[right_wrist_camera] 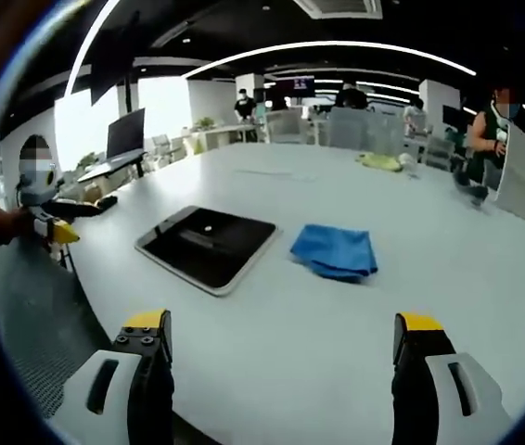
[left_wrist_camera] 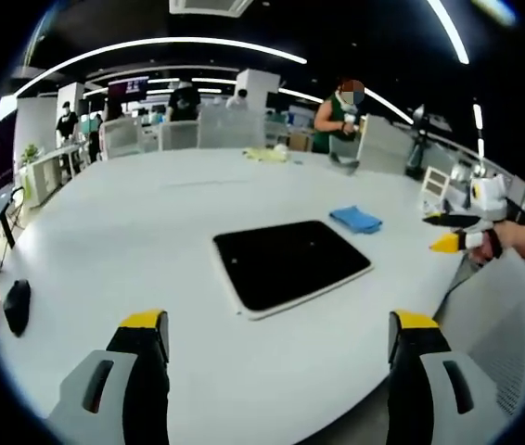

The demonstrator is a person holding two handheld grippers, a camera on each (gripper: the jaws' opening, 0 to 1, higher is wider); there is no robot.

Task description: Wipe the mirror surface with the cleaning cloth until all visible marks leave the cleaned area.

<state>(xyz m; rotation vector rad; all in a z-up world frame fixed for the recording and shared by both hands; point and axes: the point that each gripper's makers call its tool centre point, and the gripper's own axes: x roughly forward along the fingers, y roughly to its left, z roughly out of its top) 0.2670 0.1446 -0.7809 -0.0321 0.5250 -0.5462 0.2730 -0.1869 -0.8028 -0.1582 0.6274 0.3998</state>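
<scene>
So the mirror (left_wrist_camera: 290, 264) is a dark rounded rectangle with a pale rim, lying flat on the big white table (left_wrist_camera: 133, 232). In the left gripper view it sits dead ahead, around 12 o'clock from the jaws, with its long axis running from about 8 o'clock to 2 o'clock. In the right gripper view the mirror (right_wrist_camera: 209, 246) is off toward 11 o'clock, long axis again slanting, roughly 8 to 2.

The blue cleaning cloth (right_wrist_camera: 335, 252) is crumpled on the table just beside the mirror's short edge, not touching it as far as I can tell. From the right gripper (right_wrist_camera: 281, 357) it's basically straight up at 12 o'clock, maybe a hair toward 1, and looks like the nearer grab. From the left gripper (left_wrist_camera: 281, 357) the cloth (left_wrist_camera: 356, 220) lies past the mirror's far corner at about 1 o'clock, so farther off.

Both grippers have their jaws spread wide with nothing between them, hovering over the near table edge. My guess: nothing's started yet, cloth pickup comes first, and the right side has the clear line to it. Then the wipe would go left from the cloth across the mirror.

Can't make out any marks on the glass from here, only ceiling light reflections.

Farther out: chairs (left_wrist_camera: 179, 134) and people at the far side.
</scene>
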